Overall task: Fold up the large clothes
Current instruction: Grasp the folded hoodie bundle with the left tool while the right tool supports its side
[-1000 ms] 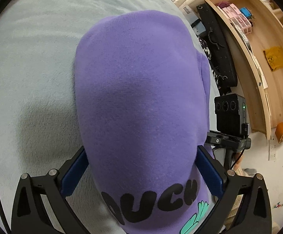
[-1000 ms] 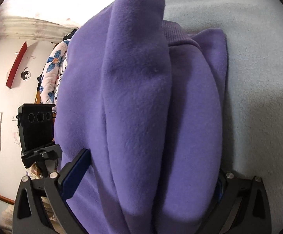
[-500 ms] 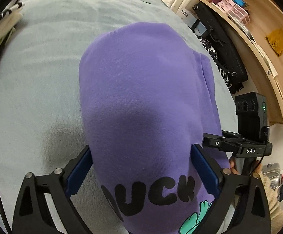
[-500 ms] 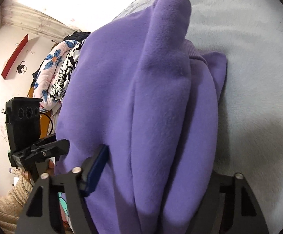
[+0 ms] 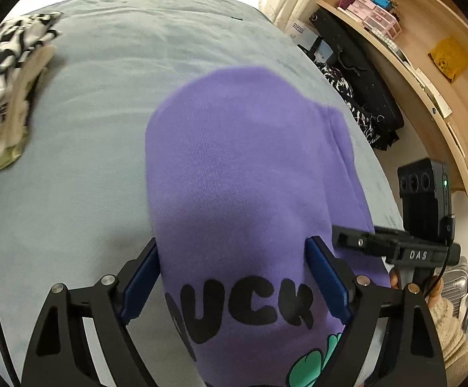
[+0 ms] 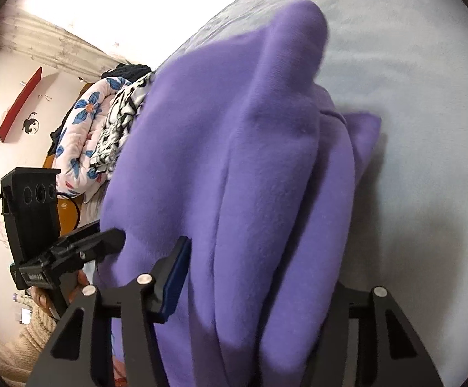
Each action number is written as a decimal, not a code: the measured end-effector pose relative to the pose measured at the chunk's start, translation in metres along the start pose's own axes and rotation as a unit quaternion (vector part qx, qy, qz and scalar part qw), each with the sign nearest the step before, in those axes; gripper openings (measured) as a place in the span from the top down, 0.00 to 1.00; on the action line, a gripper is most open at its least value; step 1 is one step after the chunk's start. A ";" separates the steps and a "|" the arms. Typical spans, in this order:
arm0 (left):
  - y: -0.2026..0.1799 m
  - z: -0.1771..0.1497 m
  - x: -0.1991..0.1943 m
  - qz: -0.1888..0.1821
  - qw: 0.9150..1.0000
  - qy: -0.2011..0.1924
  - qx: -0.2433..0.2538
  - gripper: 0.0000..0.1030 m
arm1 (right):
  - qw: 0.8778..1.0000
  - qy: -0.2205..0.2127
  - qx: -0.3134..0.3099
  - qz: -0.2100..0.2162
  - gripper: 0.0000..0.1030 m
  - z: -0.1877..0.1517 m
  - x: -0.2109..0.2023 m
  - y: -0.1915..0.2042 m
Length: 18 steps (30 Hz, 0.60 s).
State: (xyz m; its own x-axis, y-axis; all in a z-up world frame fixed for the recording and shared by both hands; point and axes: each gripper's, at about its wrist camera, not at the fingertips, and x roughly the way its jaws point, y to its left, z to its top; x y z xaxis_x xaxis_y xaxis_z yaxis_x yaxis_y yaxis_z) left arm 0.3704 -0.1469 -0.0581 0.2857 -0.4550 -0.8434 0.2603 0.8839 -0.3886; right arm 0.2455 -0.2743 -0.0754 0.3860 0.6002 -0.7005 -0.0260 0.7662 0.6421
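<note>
A purple sweatshirt (image 5: 243, 174), folded into a thick bundle with black block letters and a green graphic near its lower edge, lies on a pale grey-blue bedspread (image 5: 82, 148) and fills the middle of both wrist views. The left gripper (image 5: 234, 277) straddles the printed end of the bundle: its blue pads (image 5: 138, 285) sit against both sides of the fabric, and its jaws, still wide, are closing on it. The right gripper (image 6: 253, 277) straddles a bunched, ridged part of the same sweatshirt (image 6: 234, 167); its jaws are about half apart and closing, with the cloth pressed between them; the left pad (image 6: 176, 277) lies against the fabric, the right one is hidden behind a fold. In the left view the right gripper's black body shows just beside the sweatshirt's right edge, held by a hand (image 5: 434, 290) in a cream knitted sleeve. On the bedspread at far left lies a stack of folded clothes (image 5: 5, 96), black-and-white patterned on top, well apart from the sweatshirt. A wooden shelf unit (image 5: 421, 48) stands beyond the bed's right side. The right view shows a floral quilt (image 6: 85, 135) rolled up behind the sweatshirt.
</note>
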 end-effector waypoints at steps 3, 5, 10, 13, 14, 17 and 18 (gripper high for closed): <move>0.006 -0.012 -0.026 0.006 1.000 -0.006 0.002 0.16 | 1.000 -0.004 0.005 0.008 0.47 -0.015 0.002 0.028; 0.010 -0.022 -0.050 0.011 1.000 -0.012 0.003 0.16 | 1.000 -0.007 0.004 0.014 0.47 -0.023 0.004 0.046; 0.034 -0.054 -0.111 0.022 0.999 -0.030 -0.006 0.16 | 1.000 -0.007 -0.009 0.025 0.47 -0.044 0.013 0.109; 0.052 -0.073 -0.146 0.027 0.999 -0.042 -0.013 0.16 | 0.999 -0.005 -0.021 0.030 0.47 -0.056 0.018 0.140; 0.059 -0.079 -0.158 0.029 0.998 -0.046 -0.015 0.16 | 0.999 -0.003 -0.024 0.033 0.47 -0.059 0.023 0.154; 0.082 -0.094 -0.189 0.037 0.997 -0.061 -0.024 0.16 | 0.999 0.005 -0.027 0.042 0.47 -0.065 0.033 0.177; 0.091 -0.097 -0.200 0.039 0.997 -0.065 -0.027 0.16 | 0.999 0.008 -0.028 0.046 0.47 -0.067 0.037 0.186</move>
State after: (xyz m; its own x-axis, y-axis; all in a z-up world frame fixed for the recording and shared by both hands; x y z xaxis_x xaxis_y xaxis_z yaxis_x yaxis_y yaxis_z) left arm 0.2474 0.0350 0.0393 0.4206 -0.3926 -0.8179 0.1836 0.9197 -0.3471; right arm 0.1935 -0.0940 -0.0027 0.3653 0.6711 -0.6451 -0.1117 0.7196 0.6854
